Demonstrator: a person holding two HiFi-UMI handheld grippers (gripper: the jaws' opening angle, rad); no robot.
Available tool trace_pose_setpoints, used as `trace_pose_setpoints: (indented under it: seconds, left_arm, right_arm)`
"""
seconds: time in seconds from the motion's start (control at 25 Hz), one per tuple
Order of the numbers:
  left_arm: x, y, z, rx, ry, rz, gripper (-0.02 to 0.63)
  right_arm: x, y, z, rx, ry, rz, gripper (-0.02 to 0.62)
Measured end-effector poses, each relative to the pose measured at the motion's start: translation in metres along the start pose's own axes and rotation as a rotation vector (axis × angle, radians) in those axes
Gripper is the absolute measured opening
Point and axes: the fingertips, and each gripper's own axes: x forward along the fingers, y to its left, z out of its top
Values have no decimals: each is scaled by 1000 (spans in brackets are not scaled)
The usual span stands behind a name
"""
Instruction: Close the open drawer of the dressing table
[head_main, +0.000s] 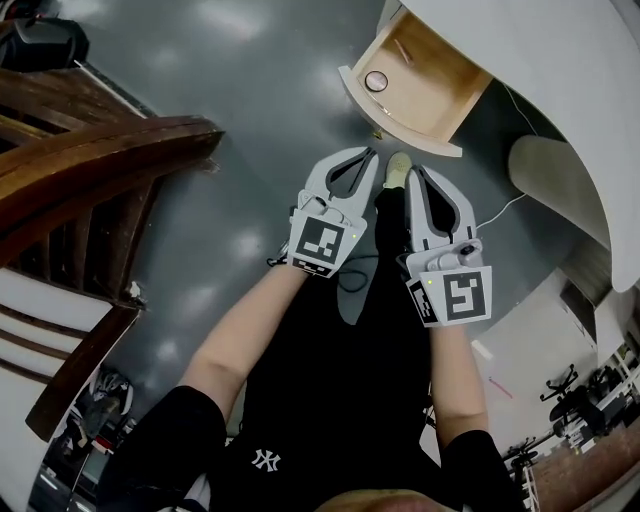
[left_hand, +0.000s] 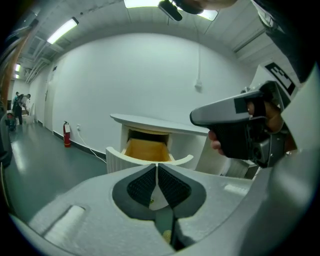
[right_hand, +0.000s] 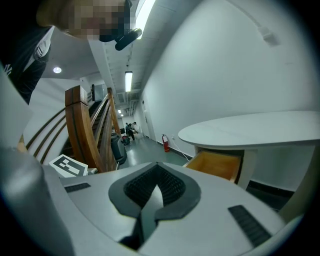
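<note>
The white dressing table (head_main: 530, 60) stands at the top right of the head view. Its drawer (head_main: 400, 122) is pulled out, showing a wooden inside, a curved cream front and a small round object (head_main: 376, 81). My left gripper (head_main: 371, 154) and right gripper (head_main: 413, 171) hover side by side just short of the drawer front, both shut and empty. In the left gripper view, the shut jaws (left_hand: 157, 165) point at the open drawer (left_hand: 148, 150), with the right gripper (left_hand: 240, 125) beside them. From the right gripper view, the shut jaws (right_hand: 156, 165) have the drawer (right_hand: 218, 165) ahead to the right.
A dark wooden staircase (head_main: 90, 180) fills the left side. A pale rounded stool (head_main: 550, 170) sits right of the drawer, with a thin cable (head_main: 505, 205) on the grey floor. My foot (head_main: 397, 168) is below the drawer. A fire extinguisher (left_hand: 66, 134) stands by the far wall.
</note>
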Motion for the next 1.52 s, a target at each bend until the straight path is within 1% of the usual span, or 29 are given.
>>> trace_pose_setpoints:
  seconds: [0.2,0.28,0.4,0.64,0.96,1.2,1.52]
  left_arm:
    - [25,5,-43,28,15,-11,15]
    - [34,9,-60,33,23,-3,51]
    - [46,14,-80,31,28,4,91]
    - [67,17,-106,47,37,7,110]
    - [84,18,-113,53,48,1,109]
    - [98,19,-106,49,65,-7,109]
    - [140,23,-88,64,70,-11,109]
  right_arm:
    - [14,-5,-46,0,30,16,15]
    - [18,-6,-60,6,37,19,15]
    - [22,-8,-76,10,45,23,15]
    - [28,-13,-96,20,54,23,15]
    - [26,-18,-101,28,61,14,15]
    - [27,-32,-94,38,58,-5,15]
    - [31,-62,-76,50,43,-28,15]
